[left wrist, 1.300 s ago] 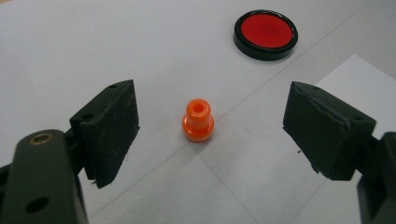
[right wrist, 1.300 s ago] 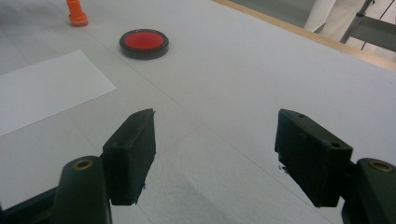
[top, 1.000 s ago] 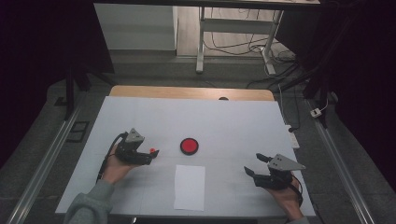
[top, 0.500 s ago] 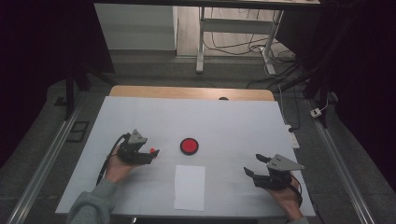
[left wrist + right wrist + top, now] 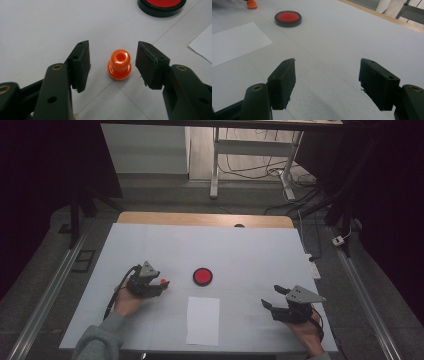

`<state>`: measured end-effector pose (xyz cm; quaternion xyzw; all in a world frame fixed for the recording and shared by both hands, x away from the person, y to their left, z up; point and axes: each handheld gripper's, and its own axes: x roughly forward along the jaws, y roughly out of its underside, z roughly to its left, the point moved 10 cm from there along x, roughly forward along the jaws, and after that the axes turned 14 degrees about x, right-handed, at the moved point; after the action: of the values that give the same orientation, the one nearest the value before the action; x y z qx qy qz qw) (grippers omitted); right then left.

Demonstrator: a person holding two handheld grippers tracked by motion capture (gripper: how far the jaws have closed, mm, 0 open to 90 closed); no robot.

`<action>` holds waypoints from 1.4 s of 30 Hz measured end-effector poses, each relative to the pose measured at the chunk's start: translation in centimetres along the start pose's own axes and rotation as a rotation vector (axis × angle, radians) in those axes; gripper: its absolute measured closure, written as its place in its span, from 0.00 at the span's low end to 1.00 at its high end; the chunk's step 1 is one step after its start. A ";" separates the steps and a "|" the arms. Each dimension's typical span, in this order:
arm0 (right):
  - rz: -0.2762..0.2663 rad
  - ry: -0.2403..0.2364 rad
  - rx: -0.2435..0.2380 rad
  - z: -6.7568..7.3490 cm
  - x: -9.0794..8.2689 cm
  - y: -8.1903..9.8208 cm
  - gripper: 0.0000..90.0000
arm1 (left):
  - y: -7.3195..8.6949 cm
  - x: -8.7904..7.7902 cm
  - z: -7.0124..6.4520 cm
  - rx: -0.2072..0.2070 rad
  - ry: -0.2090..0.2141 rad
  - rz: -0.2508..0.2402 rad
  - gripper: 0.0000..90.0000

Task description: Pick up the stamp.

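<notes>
Orange peg (image 5: 119,65) btwn half-closed left tool (image 5: 112,63) jaws, untouched.

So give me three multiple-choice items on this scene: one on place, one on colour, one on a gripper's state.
1. Where does the orange stamp stand?
A. between the left gripper's jaws
B. on the paper sheet
C. on the red ink pad

2. What colour is the pad's rim?
A. white
B. black
C. orange

3. How does the right gripper stand?
A. shut on the stamp
B. shut on the paper
C. open, holding nothing

Answers: 1 A, the stamp stands in the gap, untouched; 2 B, a dark ring surrounds the red; 3 C, bare table shows between its jaws.
</notes>
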<state>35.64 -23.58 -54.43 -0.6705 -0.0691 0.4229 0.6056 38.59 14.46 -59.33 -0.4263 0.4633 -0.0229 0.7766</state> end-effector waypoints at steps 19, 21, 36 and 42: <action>-0.001 0.002 -0.003 -0.1 0.0 0.1 0.33 | 0.3 0.6 -0.5 0.037 0.012 0.008 0.71; 0.001 0.003 -0.003 -0.2 0.0 0.1 0.33 | 0.4 0.6 -0.4 0.034 0.015 0.005 0.73; -0.001 0.010 -0.001 -0.3 -0.1 0.1 0.33 | 0.1 0.2 -0.4 0.029 0.019 -0.020 0.80; -0.004 0.010 0.000 -0.3 -0.1 0.1 0.33 | -0.1 -0.1 -0.3 0.014 0.021 -0.040 0.80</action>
<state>35.77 -23.90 -54.53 -0.6724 -0.0675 0.4184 0.6069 38.39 14.27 -59.26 -0.4296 0.4625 -0.0461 0.7742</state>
